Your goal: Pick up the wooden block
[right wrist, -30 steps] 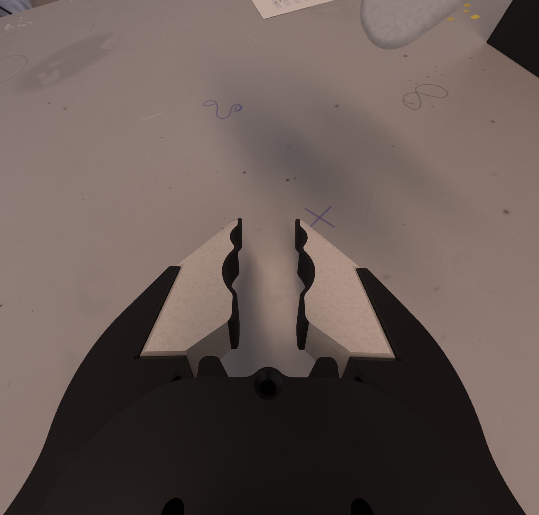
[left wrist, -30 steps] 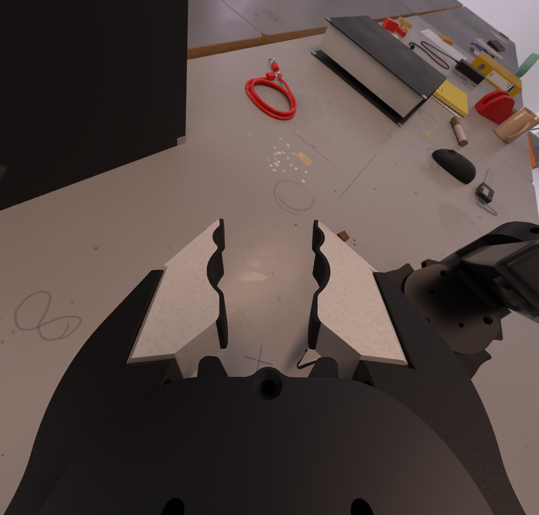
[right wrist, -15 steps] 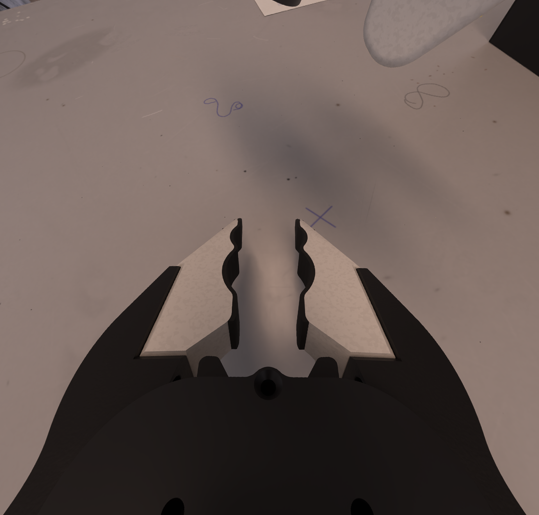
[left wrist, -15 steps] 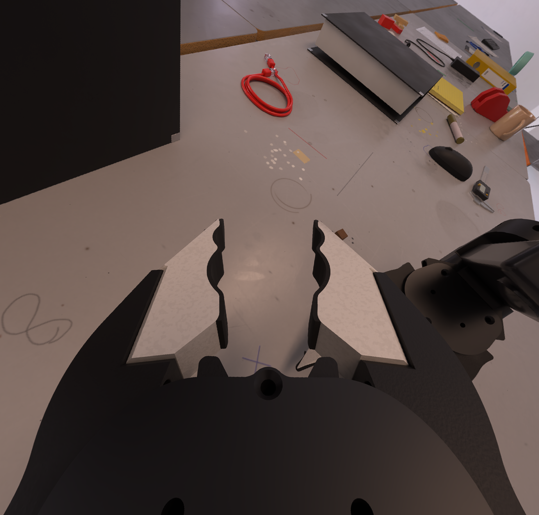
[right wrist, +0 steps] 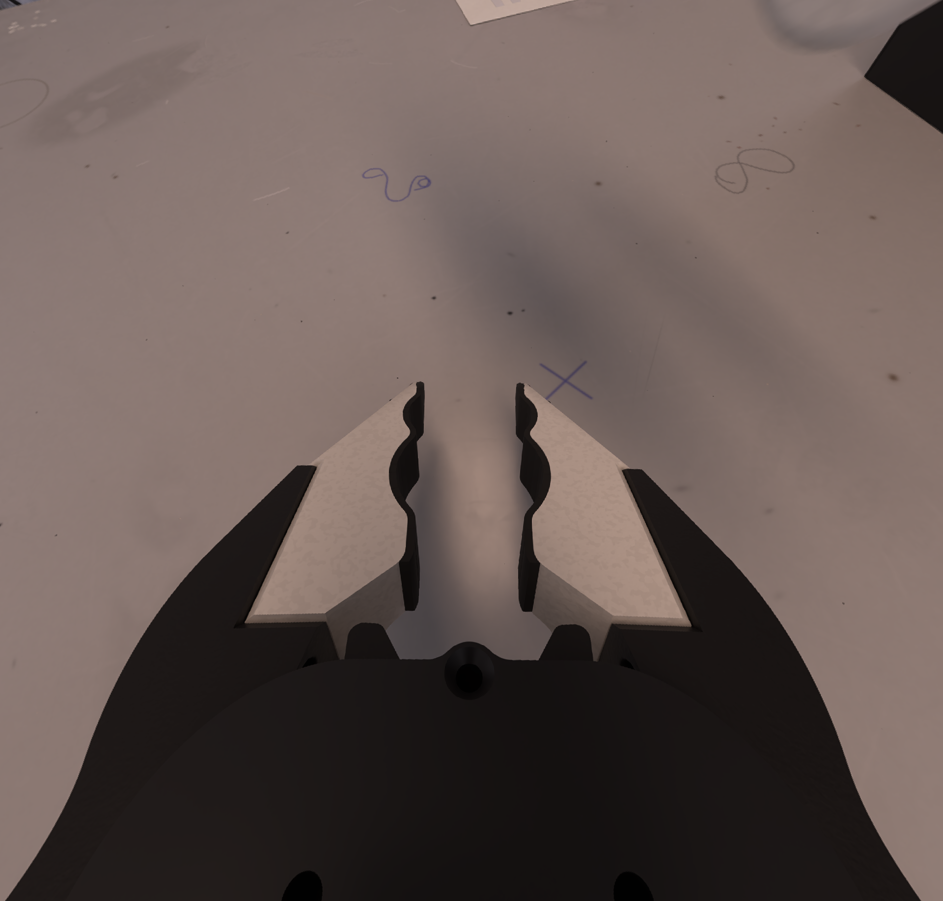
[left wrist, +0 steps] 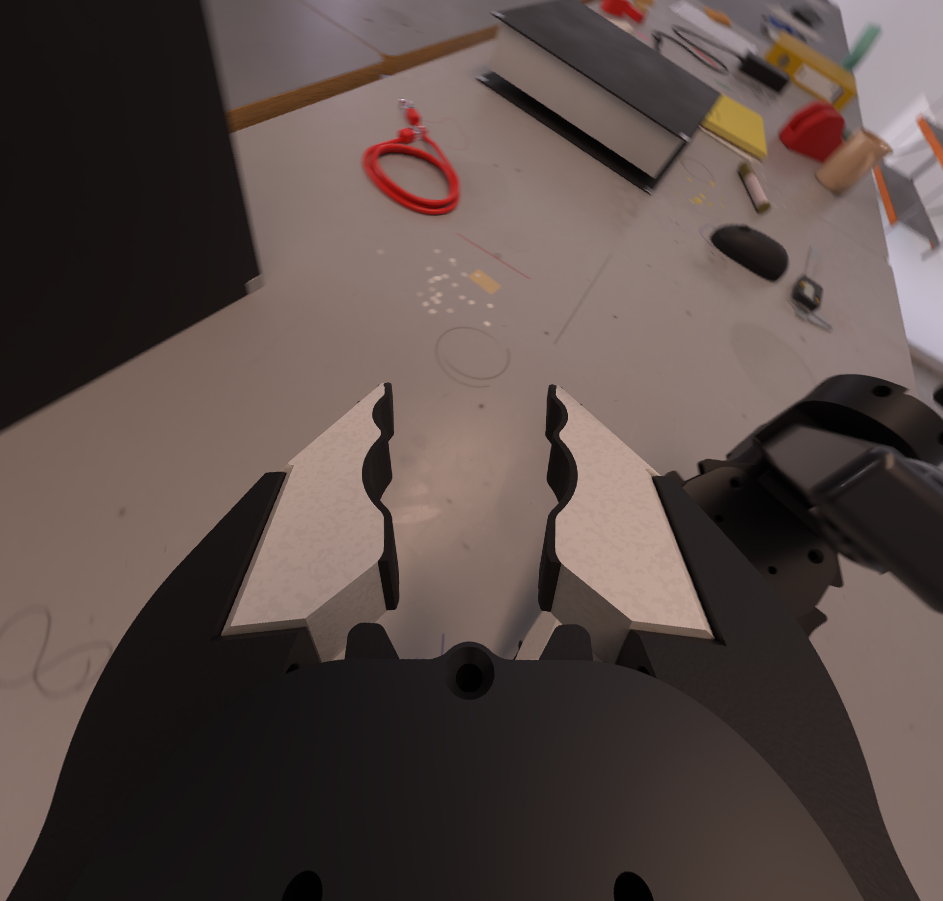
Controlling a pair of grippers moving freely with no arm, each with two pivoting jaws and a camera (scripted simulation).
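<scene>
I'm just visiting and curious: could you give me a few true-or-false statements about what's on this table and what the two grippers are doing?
1. The left gripper holds a block. False: its jaws are apart with nothing between them.
2. A coiled red cable lies on the table. True.
3. The right gripper is clamped shut. False: open and empty.
4. A blue cross mark sits by the right gripper's tip. True.
5. The black computer mouse rests on the yellow pad. False: they lie apart.
</scene>
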